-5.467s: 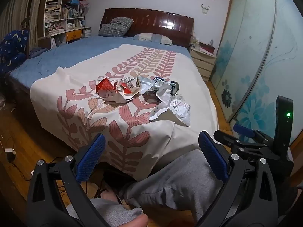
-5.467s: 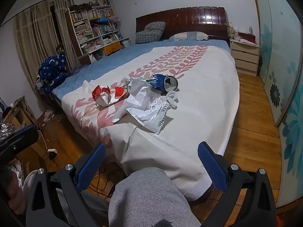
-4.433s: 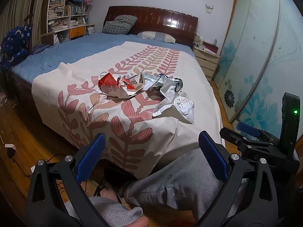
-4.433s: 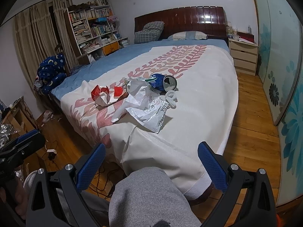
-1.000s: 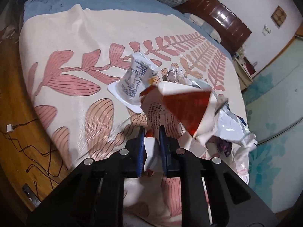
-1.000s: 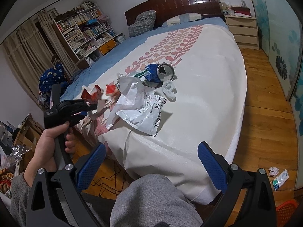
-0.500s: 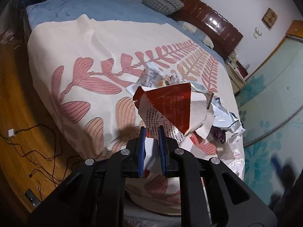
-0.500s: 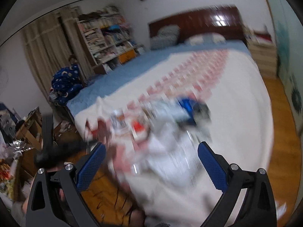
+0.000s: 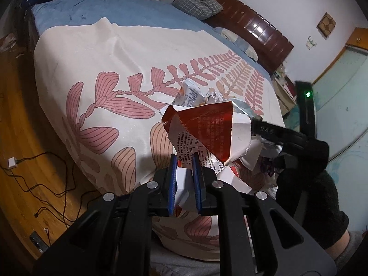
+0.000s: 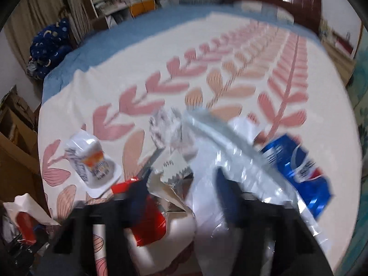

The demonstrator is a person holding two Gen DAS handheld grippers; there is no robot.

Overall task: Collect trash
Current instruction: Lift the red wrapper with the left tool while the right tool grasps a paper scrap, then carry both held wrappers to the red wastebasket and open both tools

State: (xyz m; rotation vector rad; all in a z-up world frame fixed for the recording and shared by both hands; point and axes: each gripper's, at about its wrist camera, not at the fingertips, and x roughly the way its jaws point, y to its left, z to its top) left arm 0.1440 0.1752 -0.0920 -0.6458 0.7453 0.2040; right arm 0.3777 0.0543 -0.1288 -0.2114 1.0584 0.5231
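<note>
My left gripper (image 9: 185, 174) is shut on a torn red-and-white carton (image 9: 207, 128), held just above the bed's near edge. Behind it a yogurt cup (image 9: 189, 95) lies on its side. My right gripper comes in from the right, its black body (image 9: 276, 135) passing behind the carton. In the blurred right wrist view, my right gripper (image 10: 184, 191) is over the trash pile with its jaws closing. Crumpled paper and the edge of a white plastic bag (image 10: 218, 161) lie between them. A blue soda can (image 10: 296, 168) lies right of them, the yogurt cup (image 10: 92, 163) to the left.
The trash lies on a cream bedspread with pink leaves (image 9: 92, 69) over a blue sheet. A wooden floor with cables (image 9: 34, 161) runs along the bed's left side. A dark headboard (image 9: 253, 30) and a nightstand (image 9: 283, 92) stand at the far end. A red scrap (image 10: 149, 225) lies under my right gripper.
My right gripper swung fast from beside the bed to just above the trash pile, and its jaws have narrowed. The left gripper keeps its hold on the carton and has barely moved.
</note>
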